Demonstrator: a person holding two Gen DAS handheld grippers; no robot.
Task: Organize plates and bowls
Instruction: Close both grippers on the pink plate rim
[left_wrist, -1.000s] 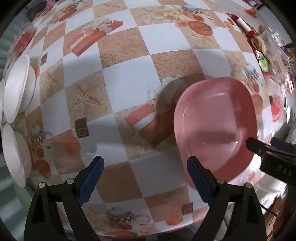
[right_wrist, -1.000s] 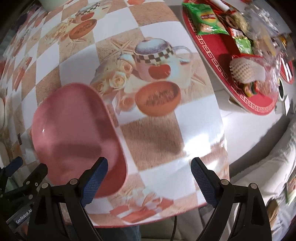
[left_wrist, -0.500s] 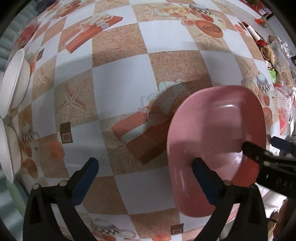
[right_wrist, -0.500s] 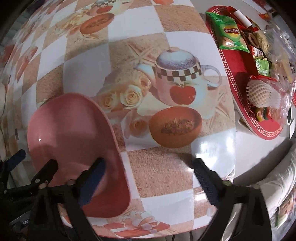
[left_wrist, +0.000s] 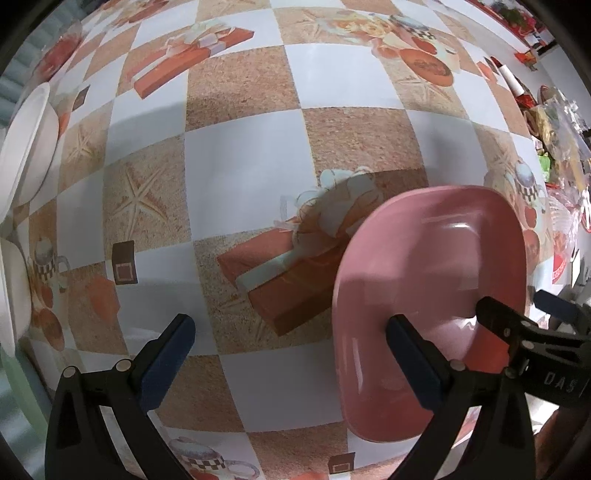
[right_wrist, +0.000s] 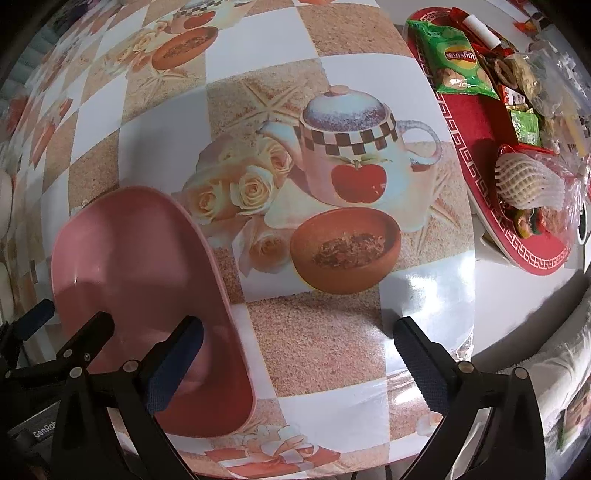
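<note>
A pink rounded-square plate (left_wrist: 436, 273) lies on the patterned tablecloth near the table's front edge; it also shows in the right wrist view (right_wrist: 136, 266). My left gripper (left_wrist: 291, 354) is open, its right finger over the plate's near part and its left finger over bare cloth. My right gripper (right_wrist: 295, 358) is open, its left finger over the plate's near right rim and its right finger over the cloth. Each gripper shows at the side of the other's view. Neither holds anything.
White bowls or plates (left_wrist: 26, 144) stand at the left edge of the left wrist view. A red tray (right_wrist: 476, 122) with snack packets and a netted fruit sits at the right. The table edge runs close under both grippers.
Both grippers have moved forward and lower toward the pink plate, which looks larger now. Each inner finger now overlaps the plate. The plate has not visibly moved.
</note>
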